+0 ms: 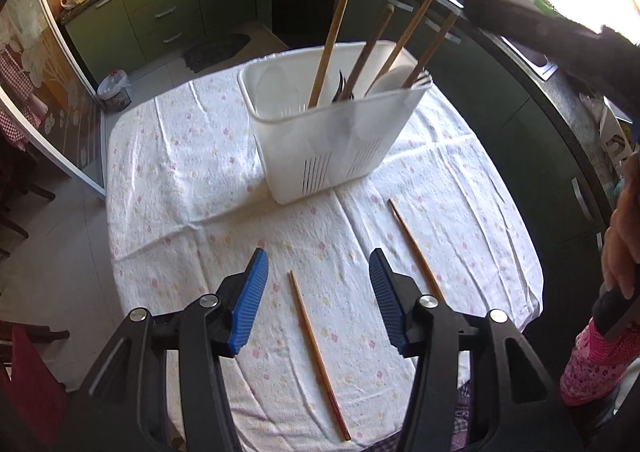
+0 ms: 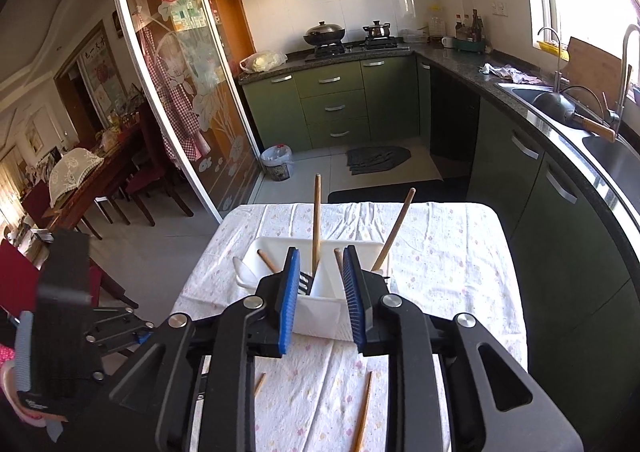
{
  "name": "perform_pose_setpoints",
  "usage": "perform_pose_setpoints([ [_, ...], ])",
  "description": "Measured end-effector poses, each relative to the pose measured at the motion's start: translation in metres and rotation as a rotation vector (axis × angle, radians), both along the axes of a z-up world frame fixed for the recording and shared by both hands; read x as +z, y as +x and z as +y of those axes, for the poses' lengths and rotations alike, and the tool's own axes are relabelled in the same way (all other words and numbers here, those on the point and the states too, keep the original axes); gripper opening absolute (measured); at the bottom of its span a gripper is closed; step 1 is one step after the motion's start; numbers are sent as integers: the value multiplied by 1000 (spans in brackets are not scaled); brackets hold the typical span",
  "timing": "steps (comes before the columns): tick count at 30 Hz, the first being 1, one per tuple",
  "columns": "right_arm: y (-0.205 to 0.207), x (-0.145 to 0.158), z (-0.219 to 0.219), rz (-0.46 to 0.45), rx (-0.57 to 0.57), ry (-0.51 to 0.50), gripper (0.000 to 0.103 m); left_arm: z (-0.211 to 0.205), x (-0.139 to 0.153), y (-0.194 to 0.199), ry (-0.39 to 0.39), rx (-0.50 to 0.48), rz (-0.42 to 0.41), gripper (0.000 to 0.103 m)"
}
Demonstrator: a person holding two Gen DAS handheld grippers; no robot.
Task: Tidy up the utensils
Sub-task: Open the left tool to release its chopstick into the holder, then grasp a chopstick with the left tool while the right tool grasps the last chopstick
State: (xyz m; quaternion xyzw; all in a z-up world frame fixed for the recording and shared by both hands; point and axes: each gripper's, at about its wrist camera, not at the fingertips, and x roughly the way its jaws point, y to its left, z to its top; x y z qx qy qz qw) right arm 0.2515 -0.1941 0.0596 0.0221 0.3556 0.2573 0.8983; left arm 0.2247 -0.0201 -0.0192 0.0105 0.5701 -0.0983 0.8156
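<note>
A white slotted utensil basket (image 1: pixel 332 148) stands on the cloth-covered table (image 1: pixel 180 180). It holds several long wooden sticks (image 1: pixel 332 36), a fork (image 1: pixel 420 78) and white spoons. Two wooden chopsticks lie loose on the cloth: one (image 1: pixel 316 352) directly below and between the fingers of my left gripper (image 1: pixel 318 256), the other (image 1: pixel 416 248) just to its right. The left gripper hangs open above the cloth, touching nothing. My right gripper (image 2: pixel 322 252) hovers over the basket (image 2: pixel 324 296) with its blue pads apart and nothing between them; a stick (image 2: pixel 317 212) stands behind the gap.
Green kitchen cabinets (image 2: pixel 336 108) and a dark counter with a sink (image 2: pixel 560 100) run behind and to the right of the table. A small bin (image 2: pixel 278 162) stands on the floor. Dining chairs (image 2: pixel 148 172) sit beyond the glass door on the left. A person's hand (image 1: pixel 620 252) is at the right edge.
</note>
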Motion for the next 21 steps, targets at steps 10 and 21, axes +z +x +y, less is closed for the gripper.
perform_pose_setpoints([
  [10, -53, -37, -13, 76, 85, -7, 27, 7, -111, -23, 33, 84, 338, 56],
  [21, -56, -63, -24, 131, 82, -15, 34, -13, -133, -38, 142, 84, 397, 21],
])
